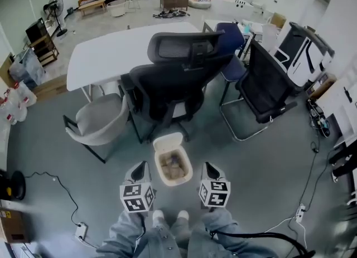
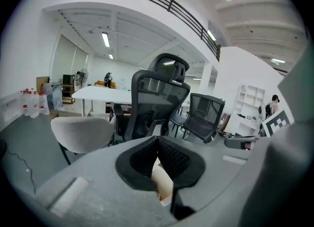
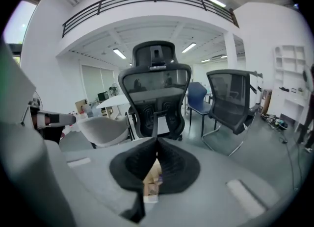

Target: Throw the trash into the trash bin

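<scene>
Already the trash (image 1: 173, 165) lies in the bin (image 1: 168, 140). In the head view the left gripper (image 1: 140, 166) hangs at the bin's 9 o'clock and the right gripper (image 1: 208, 166) at its 3, both apart from the rim. Feet (image 1: 159, 216) stand just beside it at 6, so a careless step could tip it. Chairs (image 1: 167, 87) crowd 12, and open floor lies at 4. Left gripper view: jaws closed and empty, bin below. Right gripper view: jaws closed and empty; a forward swing would likely meet a chair back.

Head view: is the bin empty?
No, brownish trash lies inside the open white bin.
</scene>
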